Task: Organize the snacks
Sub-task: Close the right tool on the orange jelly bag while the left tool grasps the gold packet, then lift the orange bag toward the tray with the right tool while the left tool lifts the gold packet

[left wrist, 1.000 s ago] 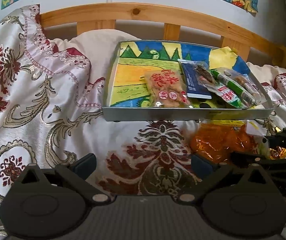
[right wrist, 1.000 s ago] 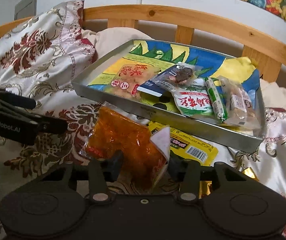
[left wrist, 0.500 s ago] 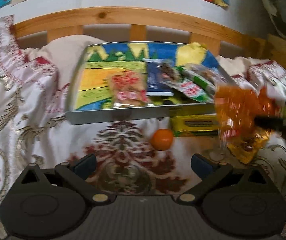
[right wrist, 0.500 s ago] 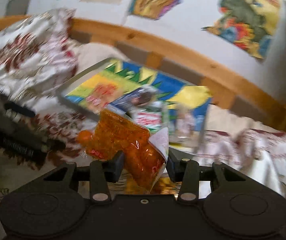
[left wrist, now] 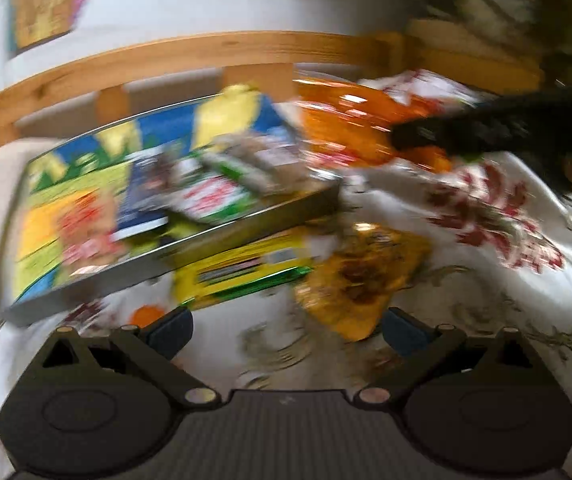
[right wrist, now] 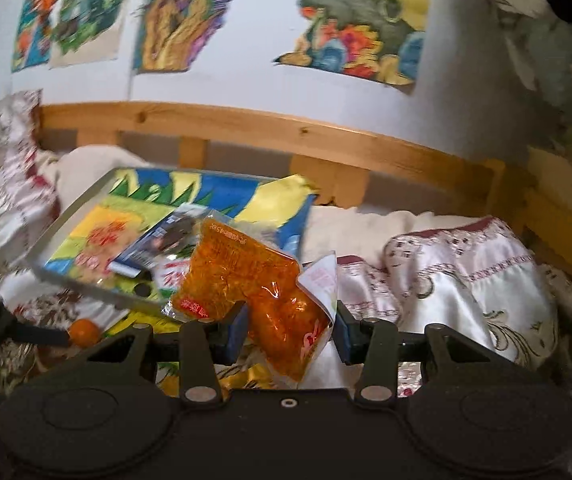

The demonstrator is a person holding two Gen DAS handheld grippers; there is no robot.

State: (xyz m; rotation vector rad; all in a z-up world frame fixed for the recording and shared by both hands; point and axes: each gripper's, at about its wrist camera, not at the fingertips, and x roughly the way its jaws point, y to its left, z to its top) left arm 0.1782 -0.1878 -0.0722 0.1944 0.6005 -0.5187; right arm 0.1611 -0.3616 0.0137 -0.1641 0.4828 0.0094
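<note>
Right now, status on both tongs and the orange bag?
Right tongs shut on orange snack bag, lifted near tray. Left tongs open, empty. Path clear.

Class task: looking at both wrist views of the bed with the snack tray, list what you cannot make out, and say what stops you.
- Left wrist view: print on the packets in the tray is lost to motion blur.
- Right wrist view: the orange bag in the right tool hides the tray's right half.
- Right wrist view: the yellow packet is mostly covered by the tray.
</note>
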